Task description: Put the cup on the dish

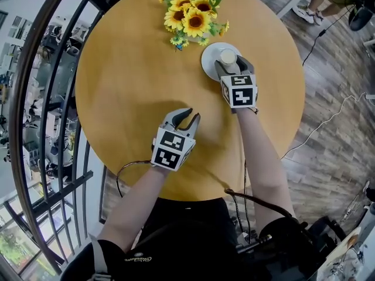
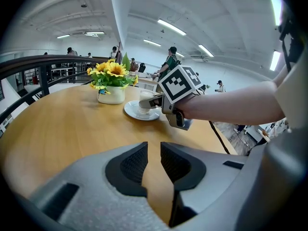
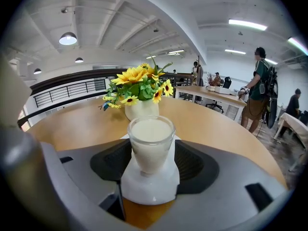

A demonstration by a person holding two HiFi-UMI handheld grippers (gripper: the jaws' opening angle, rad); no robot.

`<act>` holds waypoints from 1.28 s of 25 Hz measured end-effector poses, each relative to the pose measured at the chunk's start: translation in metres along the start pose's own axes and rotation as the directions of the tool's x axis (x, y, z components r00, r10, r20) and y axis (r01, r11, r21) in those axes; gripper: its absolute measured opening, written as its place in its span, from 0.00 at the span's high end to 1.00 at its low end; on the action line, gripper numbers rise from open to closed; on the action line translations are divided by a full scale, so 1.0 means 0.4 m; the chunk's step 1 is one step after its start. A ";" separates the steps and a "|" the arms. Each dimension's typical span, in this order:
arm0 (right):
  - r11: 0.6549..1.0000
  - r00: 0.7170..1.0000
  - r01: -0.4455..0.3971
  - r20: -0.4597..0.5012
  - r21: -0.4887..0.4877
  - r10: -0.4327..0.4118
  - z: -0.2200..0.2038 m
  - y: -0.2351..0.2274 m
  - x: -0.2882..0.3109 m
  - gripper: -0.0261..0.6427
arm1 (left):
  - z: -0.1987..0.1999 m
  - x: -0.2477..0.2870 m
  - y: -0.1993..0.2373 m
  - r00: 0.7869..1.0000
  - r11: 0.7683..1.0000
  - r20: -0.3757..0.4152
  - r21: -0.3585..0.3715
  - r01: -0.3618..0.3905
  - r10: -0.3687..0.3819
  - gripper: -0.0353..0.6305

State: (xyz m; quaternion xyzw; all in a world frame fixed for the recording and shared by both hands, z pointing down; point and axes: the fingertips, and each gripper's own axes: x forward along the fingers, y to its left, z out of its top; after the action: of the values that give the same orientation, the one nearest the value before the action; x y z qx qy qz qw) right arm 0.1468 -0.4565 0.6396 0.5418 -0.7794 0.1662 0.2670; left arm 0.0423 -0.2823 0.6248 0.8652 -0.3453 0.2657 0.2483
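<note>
A small glass cup [image 1: 228, 56] of milky liquid stands upright over the white dish [image 1: 209, 63] on the far side of the round wooden table. My right gripper [image 1: 229, 64] is shut on the cup. In the right gripper view the cup [image 3: 150, 143] sits between the two dark pads, with the dish [image 3: 149, 186] right under it; I cannot tell whether the cup touches the dish. My left gripper [image 1: 192, 117] hovers over bare tabletop nearer the person, its jaws drawn to a narrow slit with nothing between them. The left gripper view shows the cup [image 2: 146, 99] and dish [image 2: 137, 113] ahead.
A white vase of sunflowers [image 1: 192, 13] stands just behind and to the left of the dish. The table edge [image 1: 293, 122] curves close on the right of the right arm. A dark railing [image 1: 35, 98] runs along the left. Cables lie on the wooden floor [image 1: 334, 122].
</note>
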 end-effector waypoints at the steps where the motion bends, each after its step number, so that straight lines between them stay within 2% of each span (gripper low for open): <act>1: 1.000 1.000 0.003 -0.001 0.001 -0.003 -0.003 -0.001 -0.007 0.57 | 0.001 -0.002 -0.004 1.000 1.000 0.001 0.002 0.002 -0.002 0.82; 11: 1.000 1.000 0.025 0.014 0.016 -0.025 -0.022 0.021 -0.124 0.57 | 0.022 -0.042 -0.030 1.000 0.999 0.026 0.035 0.015 -0.016 0.82; 18: 0.999 0.995 0.006 0.097 0.047 -0.010 0.026 0.074 -0.281 0.58 | 0.081 -0.085 -0.069 0.996 0.997 0.075 0.074 0.038 -0.043 0.82; 22: 0.999 0.990 -0.017 0.142 0.047 0.011 0.049 0.129 -0.395 0.67 | 0.126 -0.124 -0.093 0.992 0.993 0.109 0.106 0.047 -0.058 0.82; 26: 0.995 0.981 -0.039 0.192 0.093 0.020 0.065 0.182 -0.517 0.73 | 0.178 -0.177 -0.117 0.985 0.990 0.156 0.129 0.055 -0.075 0.82; 32: 0.991 0.966 -0.045 0.259 0.124 0.011 0.090 0.252 -0.670 0.81 | 0.262 -0.275 -0.172 0.960 0.980 0.256 0.188 0.069 -0.117 0.82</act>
State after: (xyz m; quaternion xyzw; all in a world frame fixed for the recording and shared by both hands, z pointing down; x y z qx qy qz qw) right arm 0.1167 -0.2378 0.4538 0.5637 -0.8028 0.1484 0.1254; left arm 0.0545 -0.2516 0.4614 0.9269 -0.3093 0.1651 0.1342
